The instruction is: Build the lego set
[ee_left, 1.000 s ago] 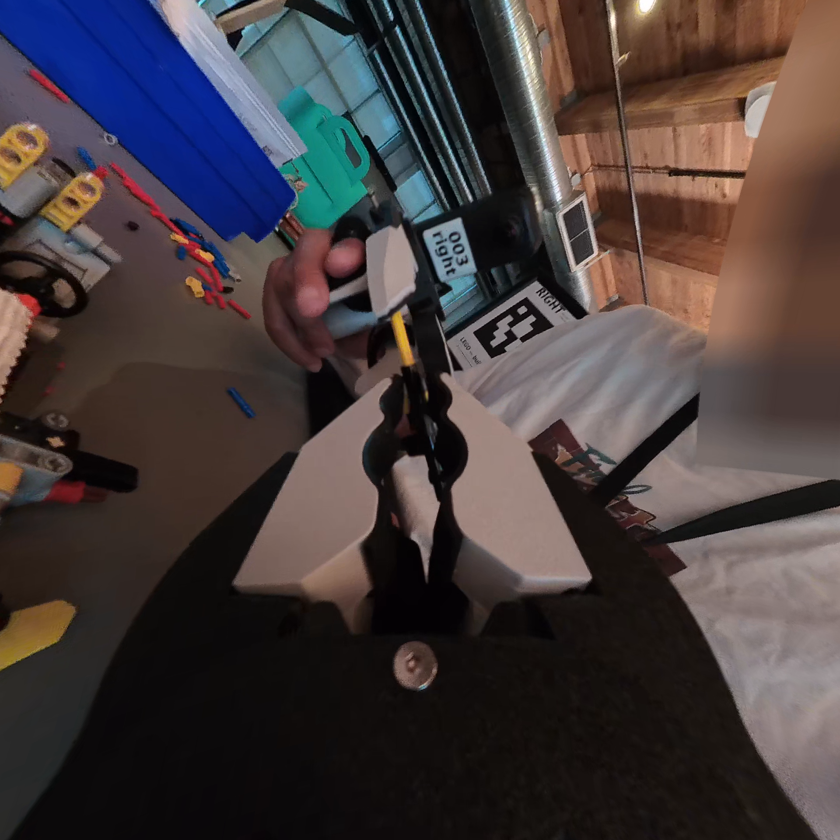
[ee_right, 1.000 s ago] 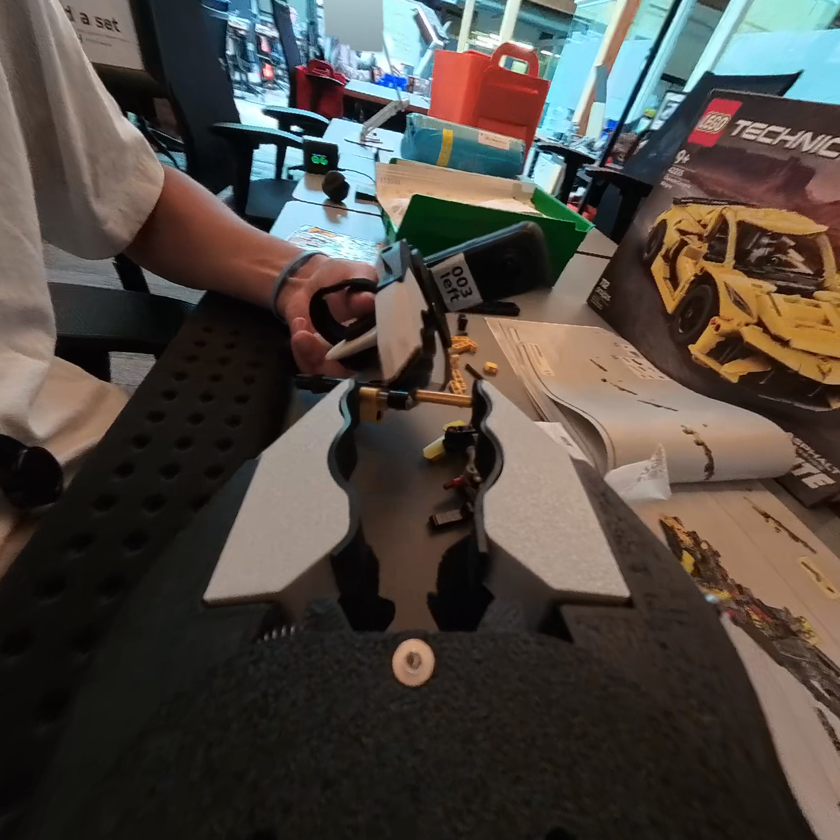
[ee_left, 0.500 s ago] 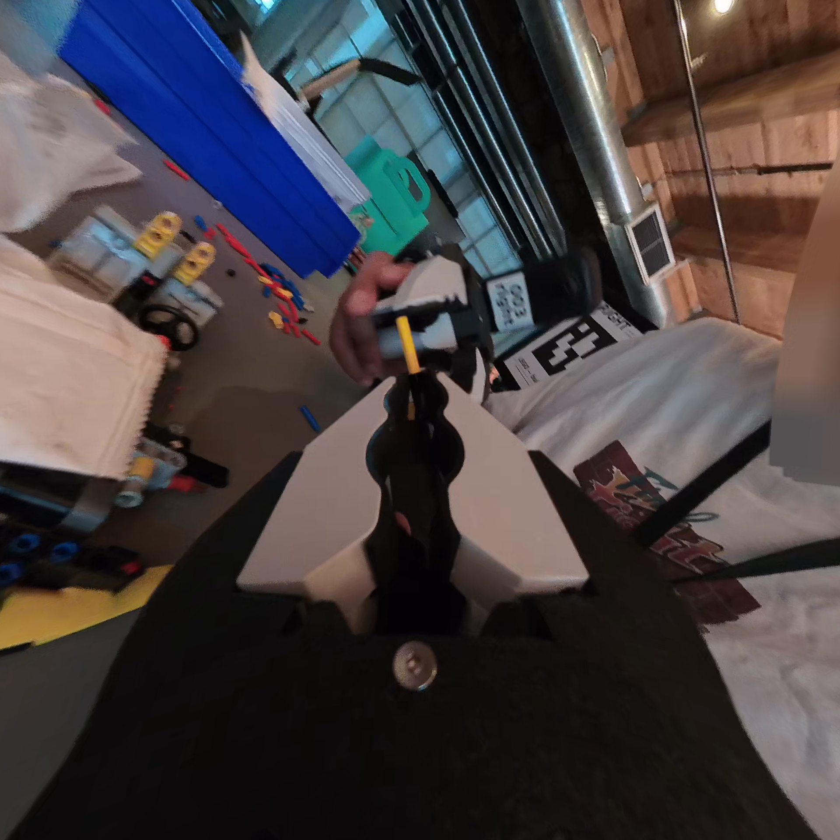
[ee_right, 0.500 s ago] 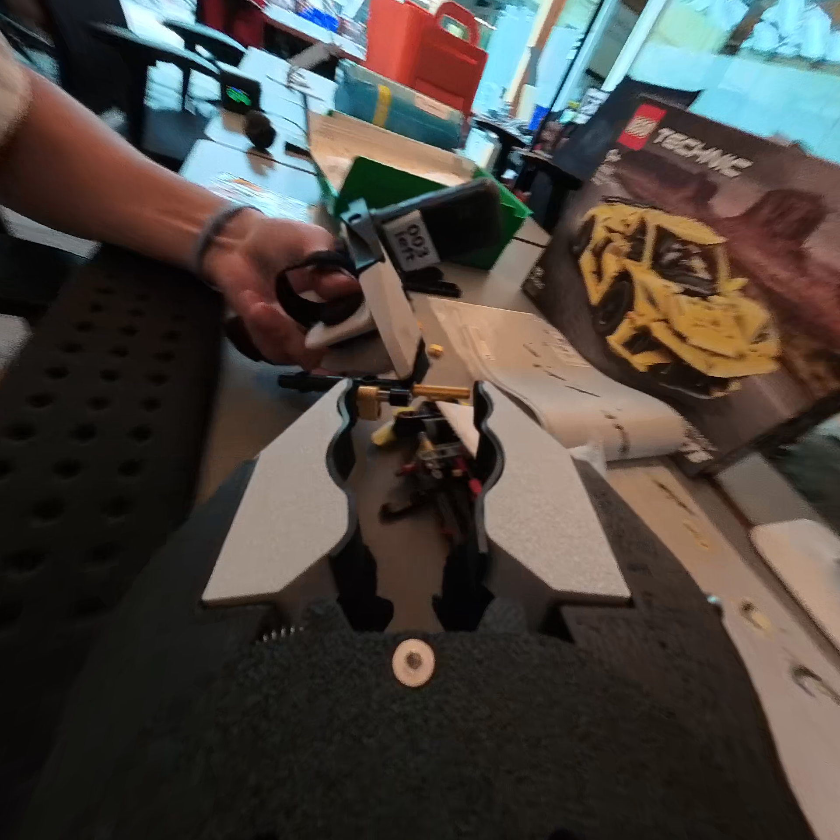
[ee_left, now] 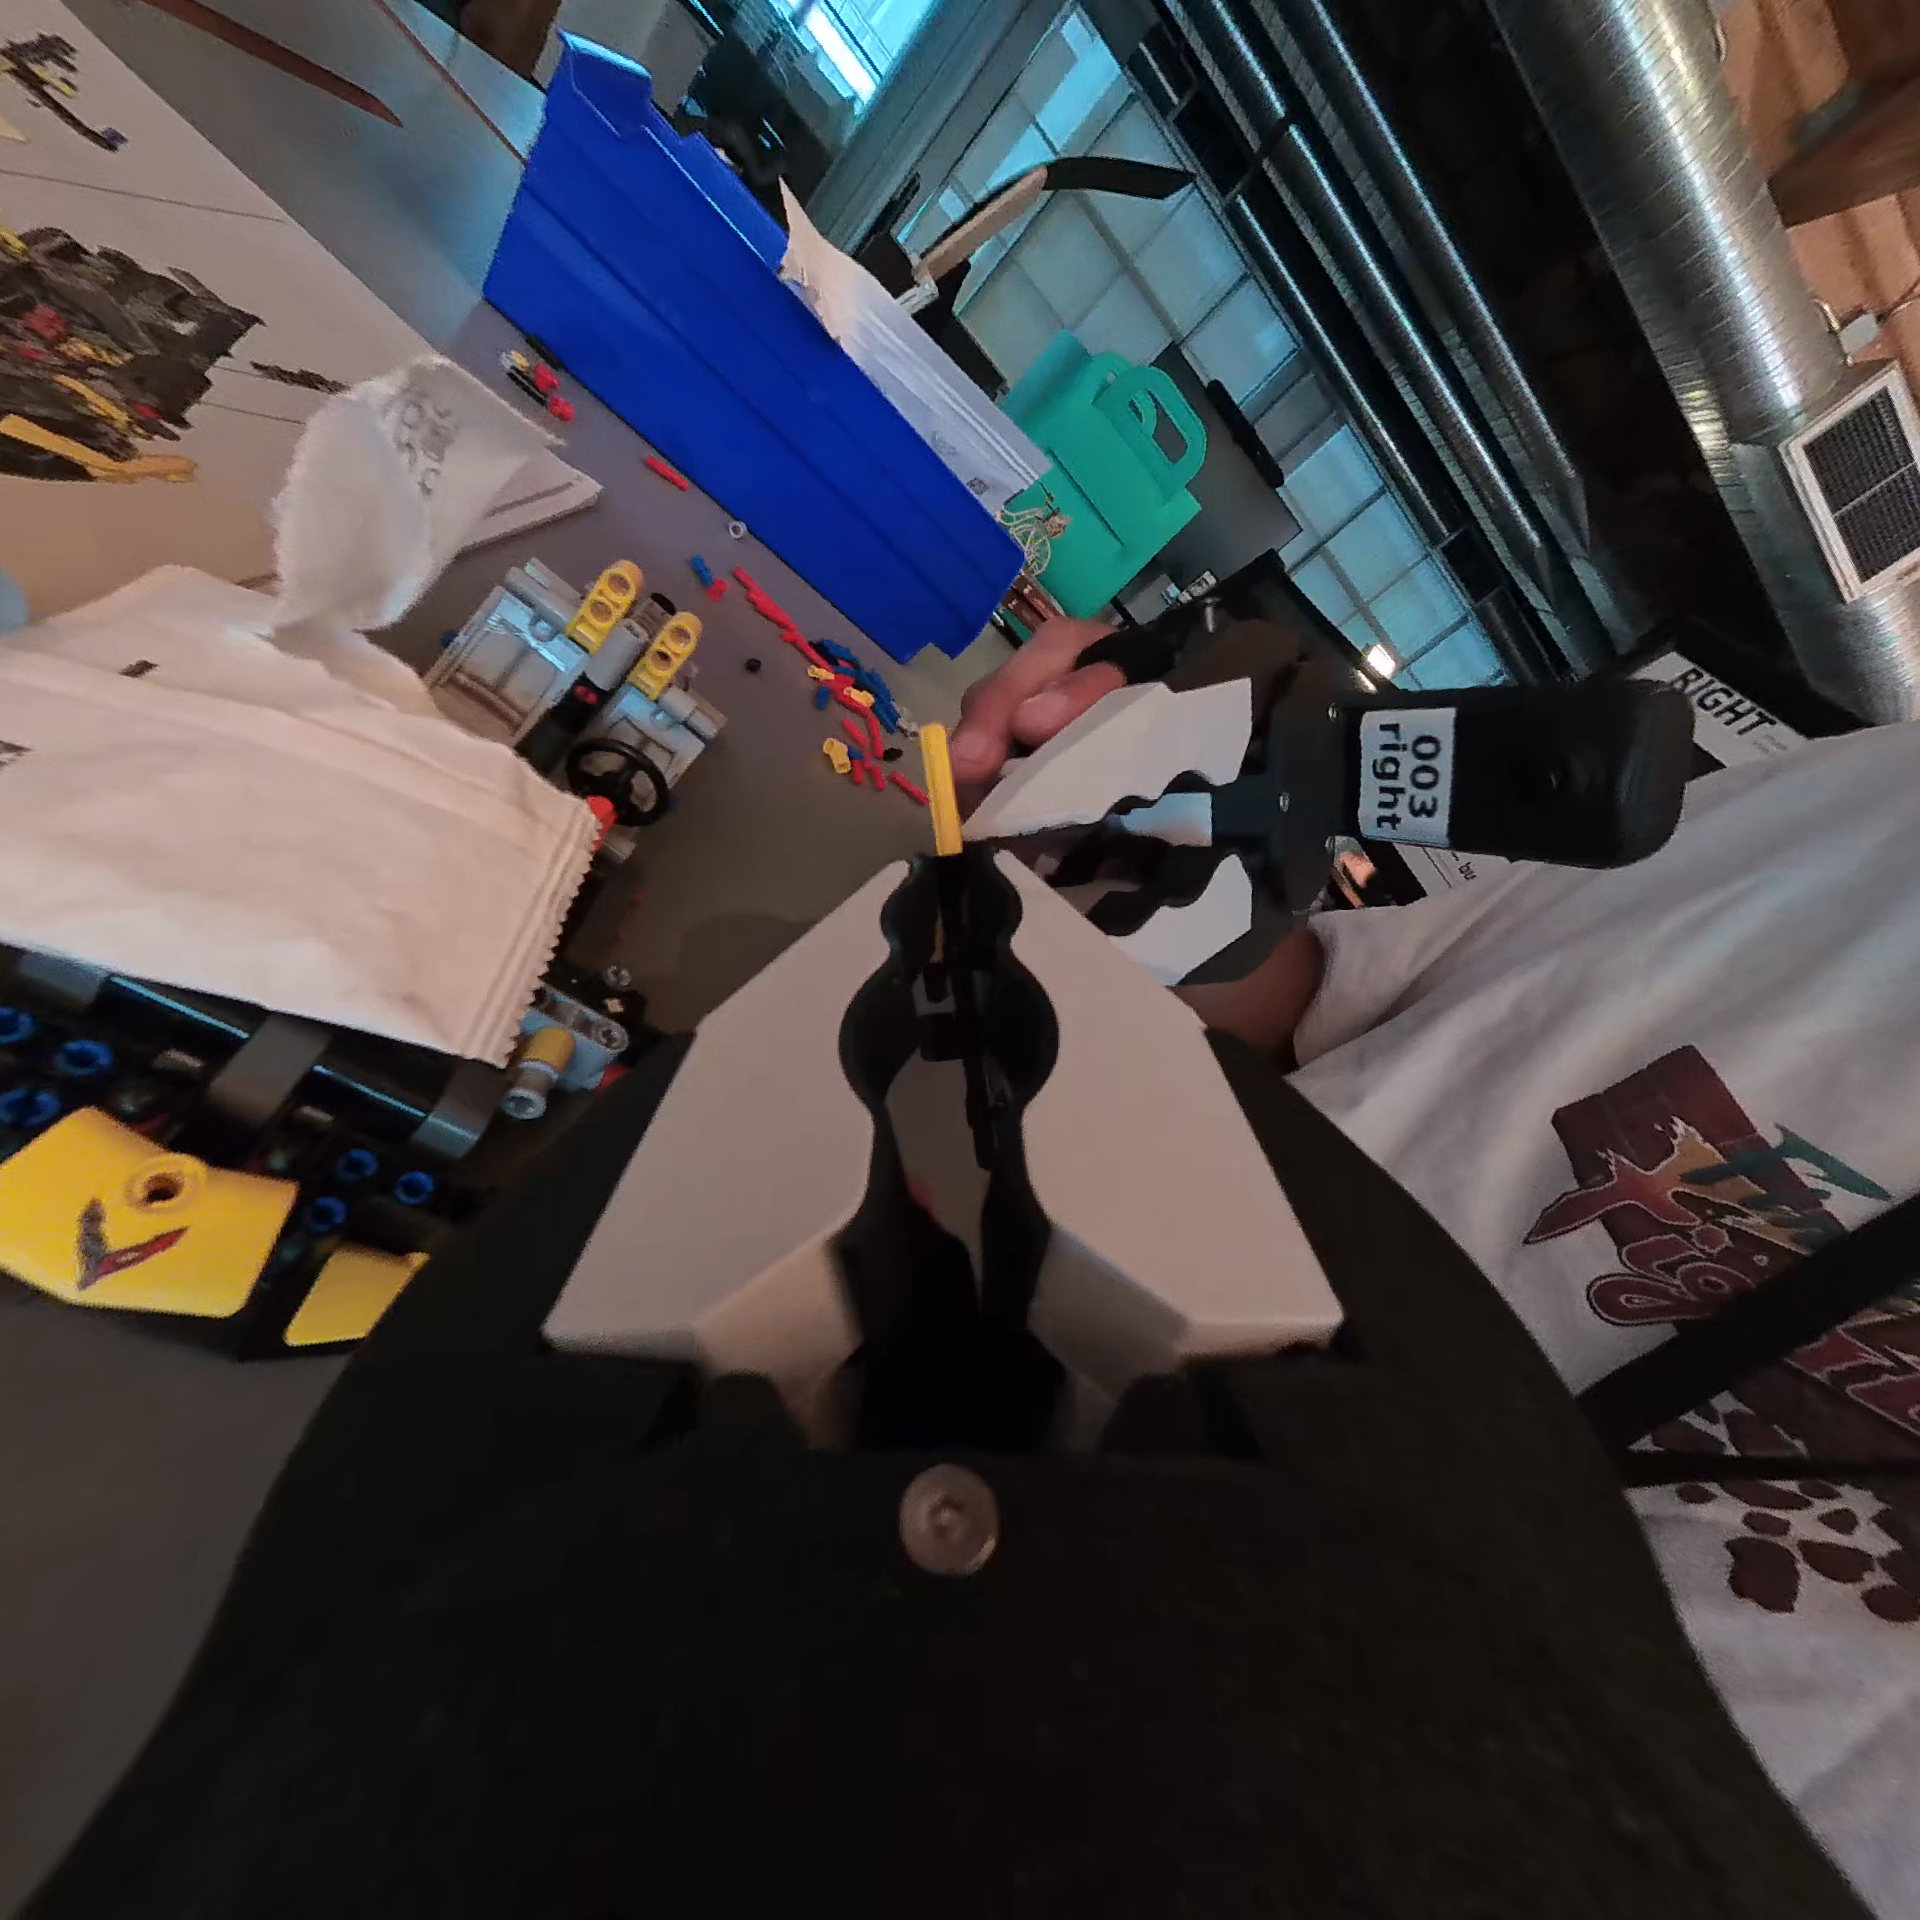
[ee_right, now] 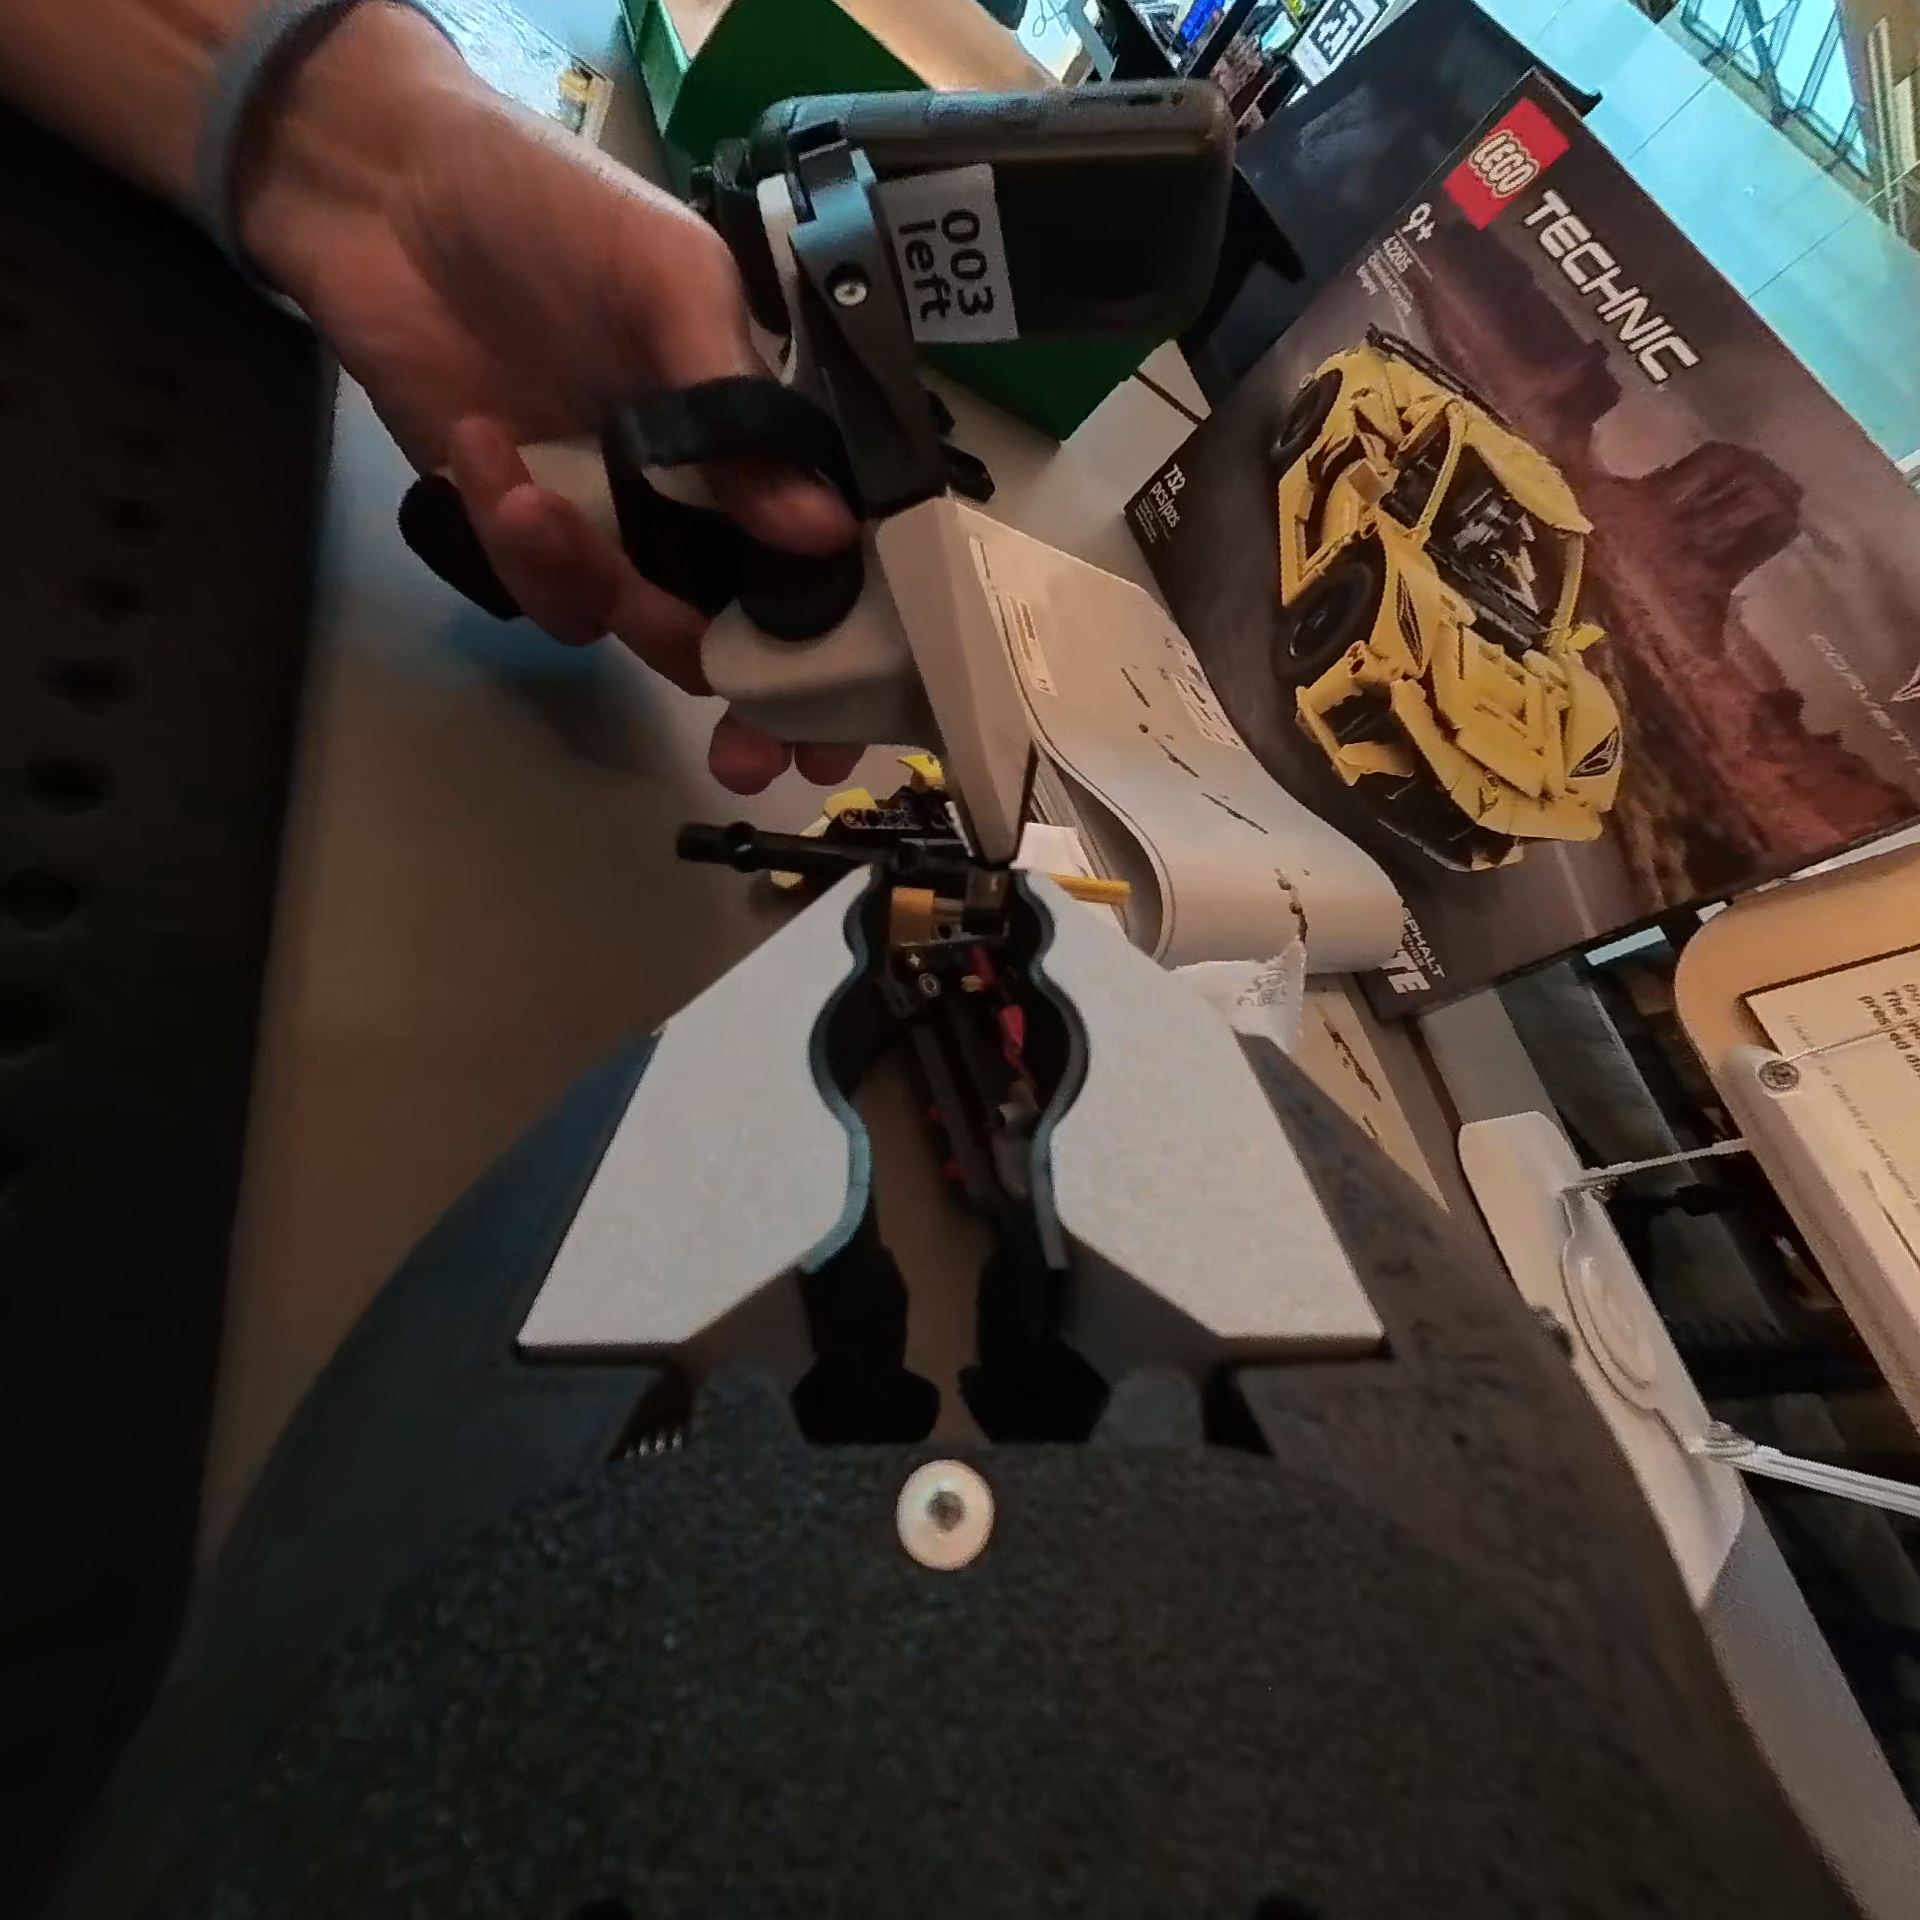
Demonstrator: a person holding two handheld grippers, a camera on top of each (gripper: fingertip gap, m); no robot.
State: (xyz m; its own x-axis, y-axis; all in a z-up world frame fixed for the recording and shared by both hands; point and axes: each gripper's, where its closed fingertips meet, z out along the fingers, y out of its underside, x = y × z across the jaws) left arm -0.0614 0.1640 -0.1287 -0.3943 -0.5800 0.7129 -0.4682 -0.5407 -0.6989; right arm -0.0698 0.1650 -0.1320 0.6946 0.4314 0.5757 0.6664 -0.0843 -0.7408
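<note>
Grey table (ee_right: 447, 935) — printed set box (ee_right: 1621, 582).

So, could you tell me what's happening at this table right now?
A person is building a Lego car with a handheld tool in each hand. The left tool is shut on a small black piece with a yellow axle sticking out. The right tool grips a small black-and-yellow assembly, tip to tip with the left. The set's box and loose parts lie on the table.

We see tall grid-paned windows (ee_left: 1164, 301) behind the grey desk (ee_left: 727, 831), a ribbed silver ventilation duct (ee_left: 1662, 208) overhead beside warm wooden wall panelling (ee_left: 1849, 94).
</note>
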